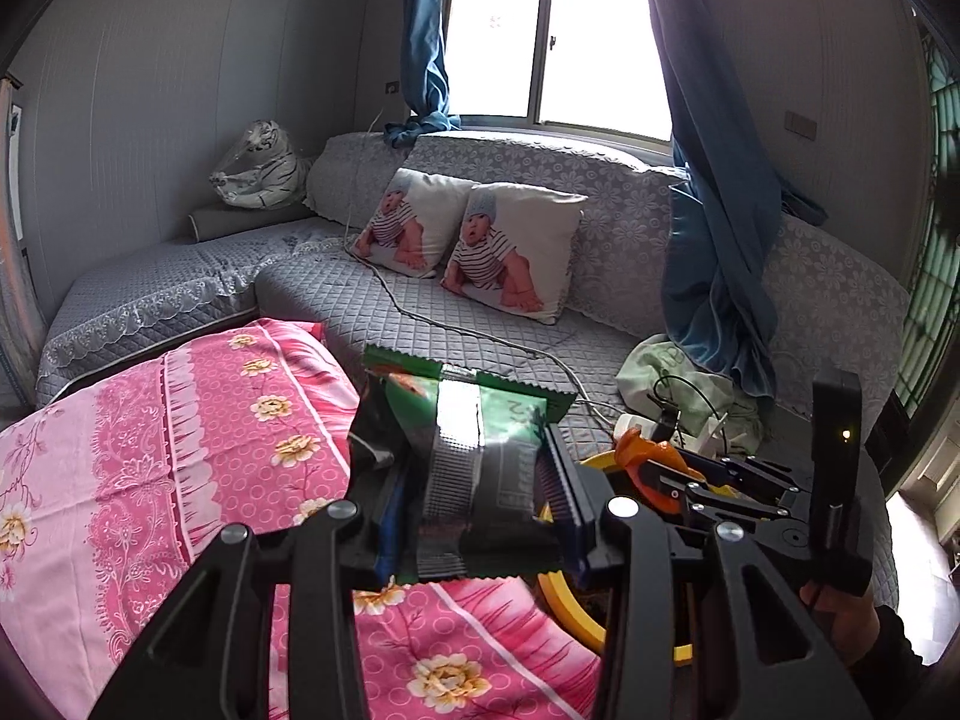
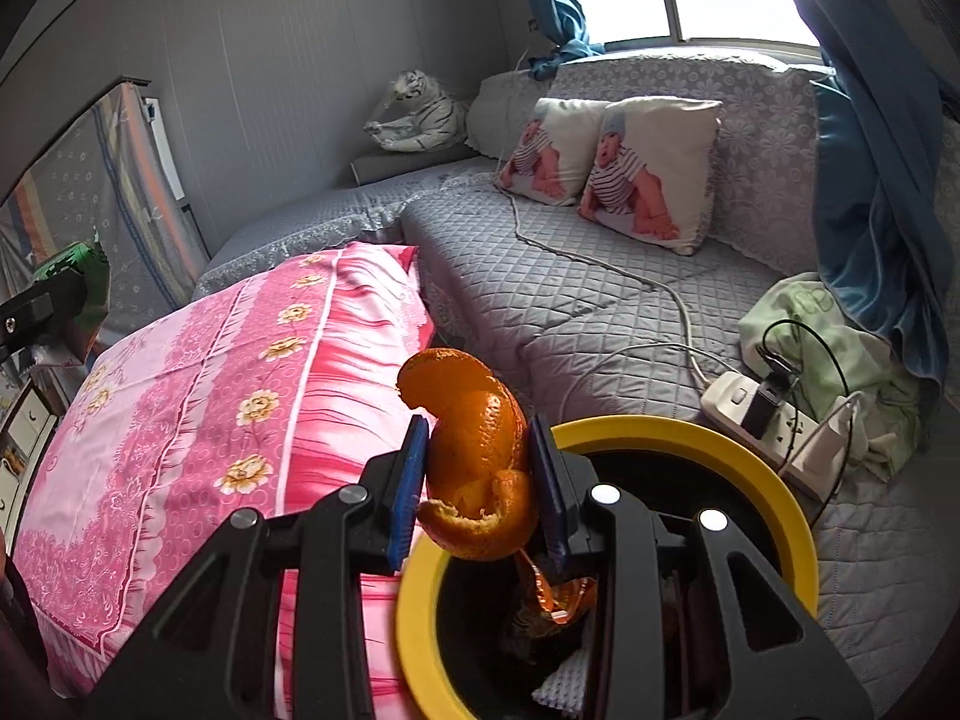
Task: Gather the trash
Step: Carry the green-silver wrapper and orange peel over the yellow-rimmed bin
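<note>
The left gripper (image 1: 474,480) is clamped on a crinkled green-and-black foil snack wrapper (image 1: 474,420), whose serrated top edge sticks up past the black fingers. In the left wrist view the wrapper hangs above the pink floral cloth (image 1: 180,438) draped over a low surface, with the grey quilted sofa (image 1: 480,312) beyond it.

The right gripper (image 2: 480,474) grips a curled piece of orange peel (image 2: 474,450) between its blue-padded fingers (image 2: 408,480) — the peel bulges above and below the pads. It sits right at the near rim of a round bin with a yellow plastic rim and a black inside (image 2: 750,462); the peel overlaps that rim as seen in the right wrist view. Down in the bin lie an orange shiny scrap and some pale crumpled paper.

Beside the bin, on the sofa, rests a white power strip (image 2: 774,420) with plugs and black cables, next to a pale green cloth bundle (image 2: 828,348). Two cushions printed with a baby picture (image 2: 648,174) lean on the sofa back — a white striped plush tiger (image 2: 420,114) sits in the corner.
</note>
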Motion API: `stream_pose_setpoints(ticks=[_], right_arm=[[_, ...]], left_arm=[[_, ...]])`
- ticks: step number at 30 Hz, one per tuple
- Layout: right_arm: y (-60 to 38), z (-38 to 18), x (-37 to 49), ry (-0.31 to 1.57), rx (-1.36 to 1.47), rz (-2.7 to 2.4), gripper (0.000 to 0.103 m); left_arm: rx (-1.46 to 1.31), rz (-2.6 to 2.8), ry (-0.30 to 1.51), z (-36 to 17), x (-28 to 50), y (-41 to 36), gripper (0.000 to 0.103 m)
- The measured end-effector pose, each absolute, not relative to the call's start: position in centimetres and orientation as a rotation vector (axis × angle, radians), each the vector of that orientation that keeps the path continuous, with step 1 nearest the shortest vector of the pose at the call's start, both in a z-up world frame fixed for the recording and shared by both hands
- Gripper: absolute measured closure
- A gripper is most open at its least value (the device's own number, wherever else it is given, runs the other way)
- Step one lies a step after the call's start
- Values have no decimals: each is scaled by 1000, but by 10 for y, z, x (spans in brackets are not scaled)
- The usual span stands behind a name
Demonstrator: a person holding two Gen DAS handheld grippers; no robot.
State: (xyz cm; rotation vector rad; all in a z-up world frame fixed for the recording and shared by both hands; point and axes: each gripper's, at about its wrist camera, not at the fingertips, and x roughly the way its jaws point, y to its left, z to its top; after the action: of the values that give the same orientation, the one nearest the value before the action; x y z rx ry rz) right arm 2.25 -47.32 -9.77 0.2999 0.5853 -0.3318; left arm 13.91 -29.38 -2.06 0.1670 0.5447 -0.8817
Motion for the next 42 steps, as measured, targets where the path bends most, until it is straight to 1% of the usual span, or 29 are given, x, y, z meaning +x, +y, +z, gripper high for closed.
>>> stream_pose_setpoints(ticks=[9, 17, 32, 37, 42], right_arm=[[-512, -118, 4, 603, 357, -452, 71], [-530, -138, -3, 634, 412, -500, 71], [-548, -159, -19, 678, 470, -585, 71], [-554, -168, -22, 696, 504, -592, 71], [-558, -174, -24, 712, 529, -607, 70]], left_arm=[[231, -960, 562, -37, 127, -343, 65], [240, -1013, 604, -58, 124, -369, 65], [294, -1113, 770, -119, 126, -425, 65], [268, -1129, 856, -138, 133, -434, 65], [272, -1126, 886, -149, 134, -441, 65]])
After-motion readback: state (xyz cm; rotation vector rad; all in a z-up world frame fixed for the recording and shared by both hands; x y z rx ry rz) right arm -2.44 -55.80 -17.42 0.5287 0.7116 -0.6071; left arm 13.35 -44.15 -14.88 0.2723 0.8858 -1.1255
